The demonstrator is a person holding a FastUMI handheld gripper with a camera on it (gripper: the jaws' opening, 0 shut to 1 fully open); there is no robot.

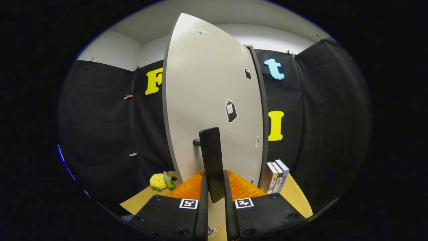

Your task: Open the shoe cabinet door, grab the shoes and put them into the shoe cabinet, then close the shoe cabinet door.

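Note:
The pale grey shoe cabinet door (207,100) stands straight ahead, swung at an angle so its dark edge runs down its left side. A black bar handle (212,157) sticks out from the door on a short peg. My gripper (214,187) is shut on this handle, with both fingers pressing its lower end from either side. Several stickers dot the door face. The cabinet's dark frame edge (262,110) shows along the door's right side. The cabinet's inside is hidden behind the door.
A wooden tabletop (294,197) lies below. Three upright books (277,175) stand right of the cabinet. A yellow plush toy (157,181) and a small green bottle (169,182) sit to the left. Black cloth walls surround the booth.

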